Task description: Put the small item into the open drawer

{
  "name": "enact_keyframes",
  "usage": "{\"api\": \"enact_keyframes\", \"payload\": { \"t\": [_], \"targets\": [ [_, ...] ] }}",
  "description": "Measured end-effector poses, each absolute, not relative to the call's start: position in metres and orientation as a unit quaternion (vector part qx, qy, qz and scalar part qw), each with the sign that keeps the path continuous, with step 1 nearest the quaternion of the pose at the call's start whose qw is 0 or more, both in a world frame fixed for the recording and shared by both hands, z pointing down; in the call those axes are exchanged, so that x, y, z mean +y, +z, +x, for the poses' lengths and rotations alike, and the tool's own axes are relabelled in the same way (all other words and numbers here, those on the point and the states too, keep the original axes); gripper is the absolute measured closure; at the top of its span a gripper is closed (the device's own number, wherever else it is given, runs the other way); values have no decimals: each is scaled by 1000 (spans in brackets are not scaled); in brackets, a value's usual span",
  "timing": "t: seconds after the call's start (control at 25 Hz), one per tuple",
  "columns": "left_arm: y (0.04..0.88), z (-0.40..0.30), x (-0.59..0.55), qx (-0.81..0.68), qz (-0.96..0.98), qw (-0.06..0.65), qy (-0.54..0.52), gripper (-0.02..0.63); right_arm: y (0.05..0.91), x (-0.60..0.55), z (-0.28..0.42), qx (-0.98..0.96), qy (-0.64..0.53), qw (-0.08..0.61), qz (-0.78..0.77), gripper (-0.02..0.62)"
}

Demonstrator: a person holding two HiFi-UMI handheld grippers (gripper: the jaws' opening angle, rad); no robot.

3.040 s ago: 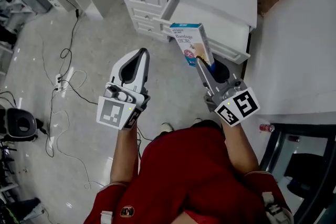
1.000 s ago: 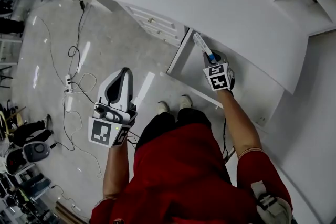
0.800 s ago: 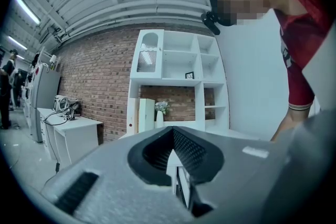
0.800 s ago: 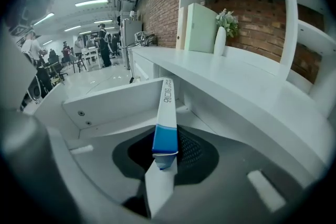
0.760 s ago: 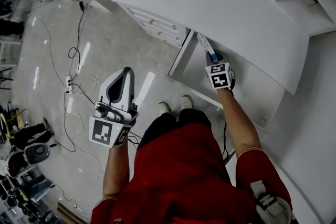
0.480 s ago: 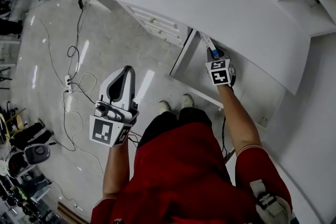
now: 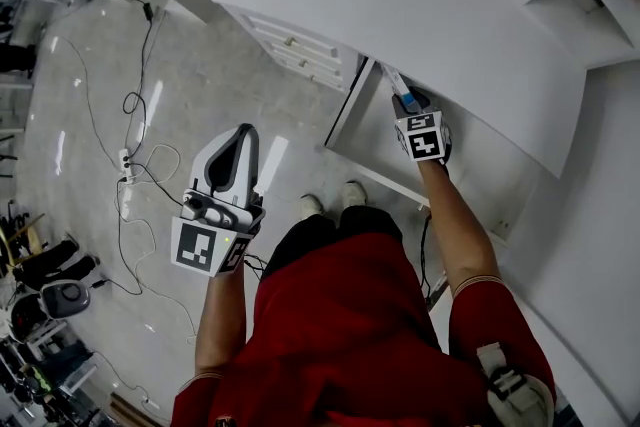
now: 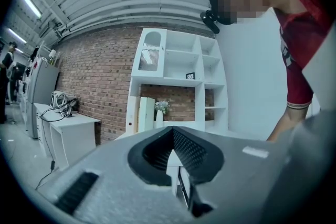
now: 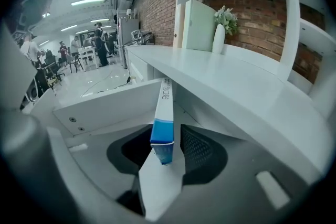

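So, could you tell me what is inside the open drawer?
The slim blue-and-white box reaches into the drawer, between the right tool's opening jaws. The tool and desktop cover the drawer's back; nothing else shows.

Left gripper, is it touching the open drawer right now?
Apart. The head view shows the left gripper hanging over the floor, with a stretch of floor showing between it and the drawer.

No print can be read. The box (image 9: pixel 162 113) bears a line of small dark characters along its narrow white edge, too blurred to read.
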State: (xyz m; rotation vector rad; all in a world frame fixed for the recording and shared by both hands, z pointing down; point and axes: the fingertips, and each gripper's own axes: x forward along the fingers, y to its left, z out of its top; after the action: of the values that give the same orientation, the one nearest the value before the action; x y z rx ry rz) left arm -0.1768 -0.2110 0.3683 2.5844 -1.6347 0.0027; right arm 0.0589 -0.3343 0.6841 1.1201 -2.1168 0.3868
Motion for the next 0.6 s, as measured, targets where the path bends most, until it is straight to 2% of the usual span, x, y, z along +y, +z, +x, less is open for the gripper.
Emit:
{"api": "enact_keyframes", "payload": {
  "t": [0.36, 0.6],
  "targets": [
    [368, -168, -209, -506, 862, 37, -10, 607, 644, -307, 69, -824, 132, 343, 432, 408],
    [362, -159, -206, -483, 875, 32, -21, 607, 576, -284, 57, -847, 101, 292, 433, 428]
  ]
}}
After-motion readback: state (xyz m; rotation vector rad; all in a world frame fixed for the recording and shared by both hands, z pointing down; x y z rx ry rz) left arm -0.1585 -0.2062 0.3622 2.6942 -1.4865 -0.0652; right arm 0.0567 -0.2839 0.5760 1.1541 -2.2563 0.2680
